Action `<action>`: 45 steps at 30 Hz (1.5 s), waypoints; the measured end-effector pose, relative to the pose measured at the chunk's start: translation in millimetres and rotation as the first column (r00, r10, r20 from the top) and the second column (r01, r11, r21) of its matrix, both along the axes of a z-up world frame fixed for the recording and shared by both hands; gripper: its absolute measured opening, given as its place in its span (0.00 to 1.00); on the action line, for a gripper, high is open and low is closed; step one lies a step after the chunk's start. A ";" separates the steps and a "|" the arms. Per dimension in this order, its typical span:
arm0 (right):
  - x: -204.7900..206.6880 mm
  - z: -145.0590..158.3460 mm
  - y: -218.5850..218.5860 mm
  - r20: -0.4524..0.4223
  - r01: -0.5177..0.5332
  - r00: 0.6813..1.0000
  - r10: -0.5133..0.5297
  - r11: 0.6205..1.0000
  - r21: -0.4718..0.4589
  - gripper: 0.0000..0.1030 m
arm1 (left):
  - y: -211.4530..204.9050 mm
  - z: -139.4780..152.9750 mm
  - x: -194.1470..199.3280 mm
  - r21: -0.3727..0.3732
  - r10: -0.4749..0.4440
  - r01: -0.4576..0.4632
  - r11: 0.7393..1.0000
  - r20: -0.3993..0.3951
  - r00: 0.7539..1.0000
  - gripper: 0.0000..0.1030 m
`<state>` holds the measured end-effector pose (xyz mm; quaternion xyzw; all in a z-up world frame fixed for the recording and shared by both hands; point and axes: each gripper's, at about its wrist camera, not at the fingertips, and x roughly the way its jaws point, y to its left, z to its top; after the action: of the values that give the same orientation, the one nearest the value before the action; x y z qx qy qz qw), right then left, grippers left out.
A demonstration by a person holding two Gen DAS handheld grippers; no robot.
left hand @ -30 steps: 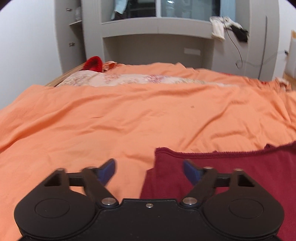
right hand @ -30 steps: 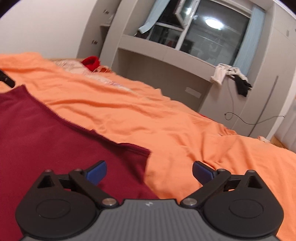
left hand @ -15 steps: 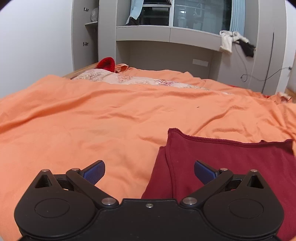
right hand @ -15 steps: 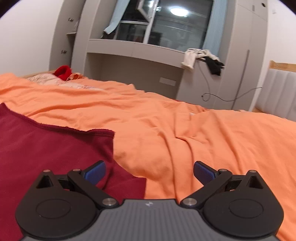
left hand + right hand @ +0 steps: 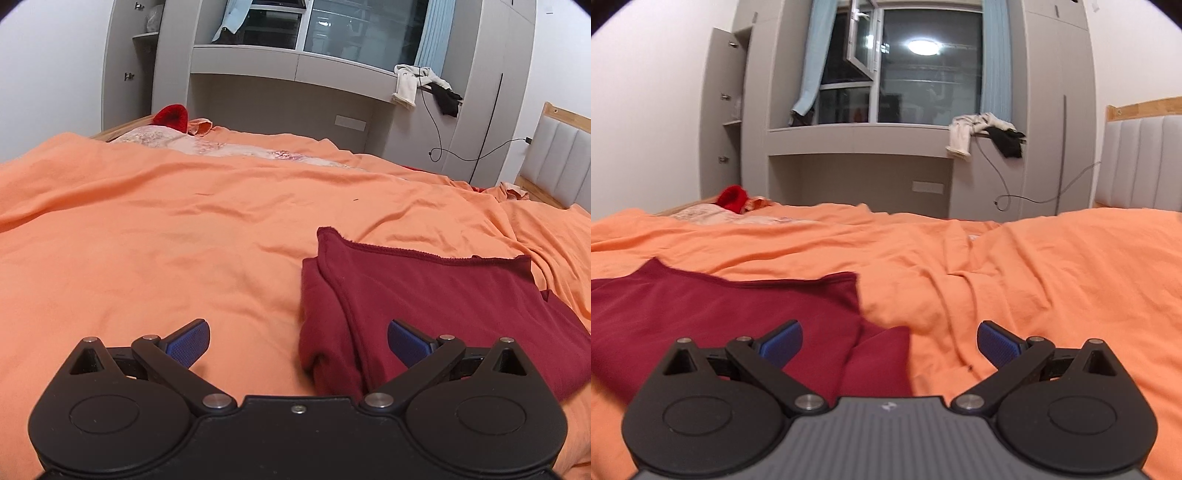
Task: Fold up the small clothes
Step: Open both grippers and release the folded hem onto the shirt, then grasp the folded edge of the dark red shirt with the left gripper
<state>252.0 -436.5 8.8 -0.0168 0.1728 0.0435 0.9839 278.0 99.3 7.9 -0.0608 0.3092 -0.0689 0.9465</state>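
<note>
Two views for you. Left wrist: your left gripper is spread wide and holds nothing, above the folded maroon garment on the orange bedspread. Right wrist: your right gripper gapes wide too, empty-handed, over the garment's right edge.

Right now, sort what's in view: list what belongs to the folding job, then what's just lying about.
For the job:
- dark red garment, folded on the orange bedspread
- left hand-held gripper, open
- right hand-held gripper, open

Lying about:
- red item at the bed's far end
- white cloth and black cloth on the window ledge
- cable
</note>
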 end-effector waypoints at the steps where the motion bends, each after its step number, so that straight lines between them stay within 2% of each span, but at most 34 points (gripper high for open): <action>1: -6.6 0.6 4.1 0.006 -0.011 1.000 0.011 1.000 -0.006 1.00 | 1.5 -0.7 -3.2 0.004 0.001 -0.001 1.000 -0.003 1.000 0.99; 5: -23.7 1.3 18.0 0.026 -0.023 0.999 0.023 1.000 -0.019 1.00 | 7.4 -4.6 -17.0 -0.008 0.022 -0.022 1.000 -0.027 0.999 0.99; 10: -30.5 -8.7 40.6 -0.006 -0.008 1.000 0.007 1.000 -0.031 1.00 | 4.7 -7.2 -27.1 -0.162 0.023 -0.033 0.986 -0.061 0.998 0.99; 13: -30.7 -16.8 53.9 -0.028 -0.001 1.000 0.000 0.998 -0.060 1.00 | -7.1 -12.2 -27.2 -0.214 0.038 -0.053 0.975 -0.071 0.997 0.99; 18: -29.1 -26.0 65.2 -0.039 -0.014 0.999 0.011 0.995 -0.097 1.00 | -34.4 -21.3 -24.0 -0.109 0.134 -0.140 0.984 -0.060 0.989 0.99; 21: -25.4 -32.2 65.7 -0.060 -0.015 0.998 0.009 0.995 -0.101 1.00 | -37.2 -28.7 -27.7 -0.084 0.168 -0.170 0.982 -0.027 0.985 0.99; 25: -19.8 -35.0 64.7 -0.079 -0.002 0.997 -0.006 0.995 -0.101 1.00 | -35.3 -34.2 -36.9 -0.075 0.176 -0.175 0.982 0.004 0.984 0.99; 31: -17.4 -27.3 68.2 -0.058 0.003 0.998 -0.005 0.999 -0.039 1.00 | -40.1 -36.6 -39.7 -0.022 0.164 -0.164 0.986 0.020 0.986 0.99; 45: -15.3 -16.1 135.7 0.069 -0.132 0.988 0.138 0.988 -0.081 1.00 | -25.7 -37.3 -42.8 -0.094 0.157 -0.154 0.984 0.019 0.987 0.99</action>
<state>236.8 -300.9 -7.3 -0.0678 0.1362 0.1028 0.9830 235.2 73.6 -29.5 -0.1277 0.2875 -0.0099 0.9492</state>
